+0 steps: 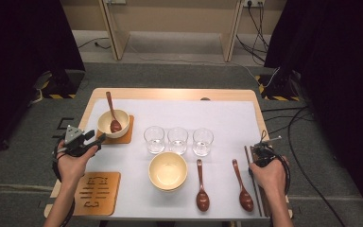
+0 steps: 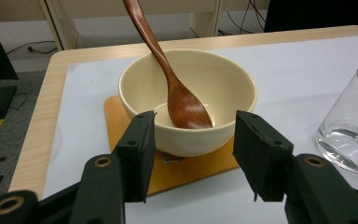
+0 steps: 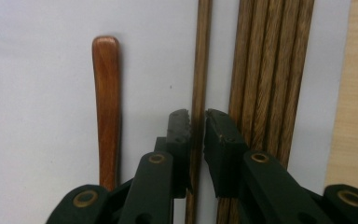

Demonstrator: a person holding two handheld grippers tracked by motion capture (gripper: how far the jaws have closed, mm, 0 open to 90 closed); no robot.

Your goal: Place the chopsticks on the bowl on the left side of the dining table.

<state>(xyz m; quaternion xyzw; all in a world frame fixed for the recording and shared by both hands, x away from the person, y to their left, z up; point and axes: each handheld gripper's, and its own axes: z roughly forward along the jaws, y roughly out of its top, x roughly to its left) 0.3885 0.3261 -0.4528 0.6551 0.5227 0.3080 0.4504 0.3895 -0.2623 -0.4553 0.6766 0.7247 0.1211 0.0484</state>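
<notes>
1. Right now my right gripper (image 3: pixel 196 122) has its jaws drawn in to a narrow gap around 1 single chopstick (image 3: pixel 199 70), which lies just left of the bundle of chopsticks (image 3: pixel 270 79) at the right edge of the white mat (image 1: pixel 227 113); I cannot tell whether the pads already press on it.
2. My left gripper (image 2: pixel 193 140) has its jaws spread wide, empty, just near of the far-left bowl (image 2: pixel 191 84), with no contact I can see.
3. Counting from the high view: 2 cream bowls, 3 glasses (image 1: pixel 177 139) in a row, 3 wooden spoons, 2 wooden coasters.
4. 1 spoon (image 2: pixel 177 88) leans in the far-left bowl, which sits on a coaster (image 2: pixel 191 168); the other 2 spoons lie near right, and the second bowl (image 1: pixel 168 171) stands near centre.
5. My right gripper view separates the lone chopstick from the bundle, beside 1 spoon handle (image 3: pixel 107 102); the high view blurs them together.
6. My left gripper view shows that bowl's inside up close.
</notes>
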